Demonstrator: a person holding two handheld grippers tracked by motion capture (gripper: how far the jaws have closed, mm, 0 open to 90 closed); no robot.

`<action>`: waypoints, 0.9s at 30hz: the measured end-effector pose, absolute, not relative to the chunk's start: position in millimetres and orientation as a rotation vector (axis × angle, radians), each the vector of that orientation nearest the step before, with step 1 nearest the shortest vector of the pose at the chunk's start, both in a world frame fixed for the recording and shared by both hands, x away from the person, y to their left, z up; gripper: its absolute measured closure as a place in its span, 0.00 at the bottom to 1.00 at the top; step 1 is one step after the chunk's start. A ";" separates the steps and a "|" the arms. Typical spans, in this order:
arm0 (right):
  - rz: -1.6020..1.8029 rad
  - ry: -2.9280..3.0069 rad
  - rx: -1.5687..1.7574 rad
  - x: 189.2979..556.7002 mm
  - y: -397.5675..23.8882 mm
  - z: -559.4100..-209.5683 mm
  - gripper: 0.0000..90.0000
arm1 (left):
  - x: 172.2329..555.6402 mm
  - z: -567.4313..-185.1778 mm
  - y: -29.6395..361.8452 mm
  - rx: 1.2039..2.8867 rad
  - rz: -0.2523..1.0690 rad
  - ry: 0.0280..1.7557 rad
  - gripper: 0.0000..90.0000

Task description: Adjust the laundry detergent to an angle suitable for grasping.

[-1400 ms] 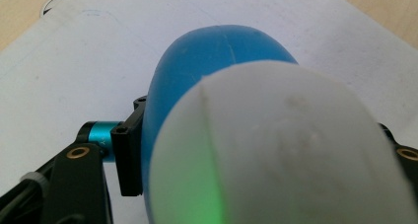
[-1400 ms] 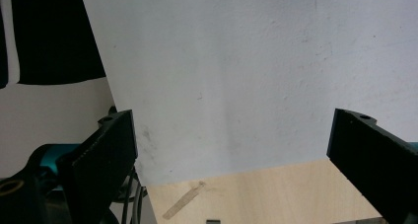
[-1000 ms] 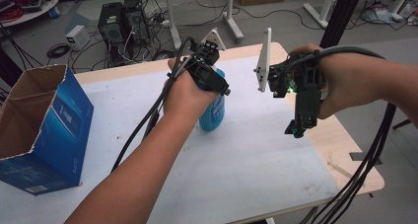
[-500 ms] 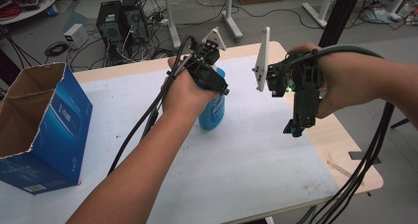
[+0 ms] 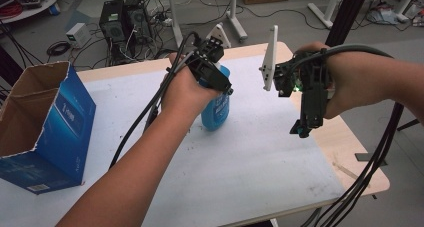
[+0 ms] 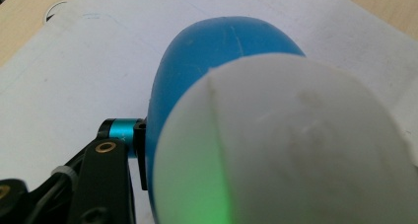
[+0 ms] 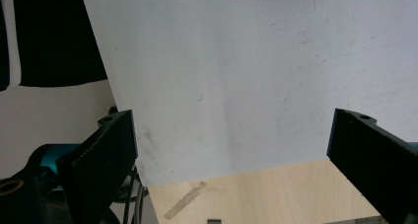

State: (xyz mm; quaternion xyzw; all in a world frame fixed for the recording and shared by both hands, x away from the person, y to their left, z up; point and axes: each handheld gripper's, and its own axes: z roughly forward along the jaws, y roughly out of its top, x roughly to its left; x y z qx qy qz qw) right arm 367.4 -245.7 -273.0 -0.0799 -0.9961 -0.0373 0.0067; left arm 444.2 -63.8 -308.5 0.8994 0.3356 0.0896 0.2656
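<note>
Room: a workshop floor with computer towers and cables lies beyond the white table point(image 5: 250, 182).
Side item: an open blue cardboard box point(image 5: 60, 122) stands well apart from your fingers, at the table's left.
Bottle: the blue bottle point(image 5: 216, 109) stands upright on the table, directly under your left hand point(image 5: 185, 89), its white cap point(image 6: 291, 150) nearest the camera.
Left gripper point(image 5: 215, 79): clamped around the bottle near its top, jaws having just closed on it.
Right gripper point(image 7: 231, 150): released, jaws spread with nothing between, hovering over the table's edge.
Handling: likely smooth, slippery plastic, light to moderate in weight; grip below the cap, on the shoulder.
</note>
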 end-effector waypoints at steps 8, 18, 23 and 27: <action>-0.115 -3.120 -0.229 370.1 -235.4 -269.2 0.04 | 441.5 -291.5 -42.3 2.463 0.237 0.864 0.45; -0.100 -3.121 -0.171 378.9 -211.5 -266.4 0.04 | 436.4 -276.2 -9.0 2.523 0.208 0.780 0.45; -0.097 -3.119 -0.155 384.1 -201.0 -263.9 0.04 | 432.3 -269.2 14.3 2.557 0.137 0.733 0.45; -0.092 -3.117 -0.128 388.1 -193.4 -261.3 0.04 | 429.5 -265.0 26.0 2.590 0.117 0.675 0.45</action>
